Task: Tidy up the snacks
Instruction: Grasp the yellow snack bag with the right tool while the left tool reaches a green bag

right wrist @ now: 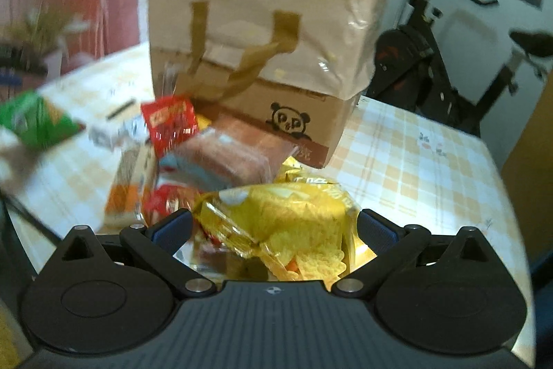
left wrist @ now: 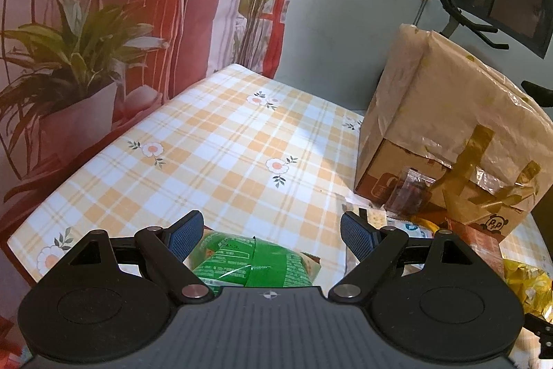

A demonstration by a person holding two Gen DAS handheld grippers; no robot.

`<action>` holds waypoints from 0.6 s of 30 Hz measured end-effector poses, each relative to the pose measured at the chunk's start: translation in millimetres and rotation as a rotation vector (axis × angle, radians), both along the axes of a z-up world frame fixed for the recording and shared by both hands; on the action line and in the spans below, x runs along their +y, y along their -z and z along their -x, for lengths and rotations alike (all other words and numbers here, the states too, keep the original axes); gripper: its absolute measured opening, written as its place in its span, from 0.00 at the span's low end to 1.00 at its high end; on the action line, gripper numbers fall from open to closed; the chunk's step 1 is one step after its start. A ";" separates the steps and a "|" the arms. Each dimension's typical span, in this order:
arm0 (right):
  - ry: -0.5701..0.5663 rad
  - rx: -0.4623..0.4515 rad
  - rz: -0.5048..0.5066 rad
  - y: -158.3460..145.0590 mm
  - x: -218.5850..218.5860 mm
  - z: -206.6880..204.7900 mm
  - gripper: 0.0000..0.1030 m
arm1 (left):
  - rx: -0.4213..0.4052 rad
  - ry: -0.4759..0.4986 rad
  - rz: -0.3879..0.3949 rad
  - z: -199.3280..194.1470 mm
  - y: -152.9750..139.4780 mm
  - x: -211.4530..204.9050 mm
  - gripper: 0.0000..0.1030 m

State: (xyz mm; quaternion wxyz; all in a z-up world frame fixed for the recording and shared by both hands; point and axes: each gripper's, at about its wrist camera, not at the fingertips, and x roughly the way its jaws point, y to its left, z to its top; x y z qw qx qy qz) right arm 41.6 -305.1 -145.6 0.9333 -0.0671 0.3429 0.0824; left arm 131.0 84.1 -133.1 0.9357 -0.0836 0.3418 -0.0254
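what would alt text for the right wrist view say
The right gripper hovers open around a crinkled yellow foil snack bag, its blue pads not visibly pressing it. Behind lie a red snack packet and other blurred packs, before a tan plastic-wrapped cardboard box with a panda logo, on a yellow checked tablecloth.

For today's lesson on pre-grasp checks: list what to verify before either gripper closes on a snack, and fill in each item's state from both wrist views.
1. Left gripper open: ok.
2. Green packet between its fingers: ok.
3. Its pads touching the packet: cannot tell.
4. Right gripper open: ok.
5. Yellow packet between its fingers: ok.
6. Right view sharp enough to judge contact: not ok, blurred.
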 end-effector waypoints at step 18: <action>0.055 0.006 0.171 31.2 -2.0 -54.0 0.93 | 0.047 -0.048 0.030 -5.5 10.3 7.3 0.85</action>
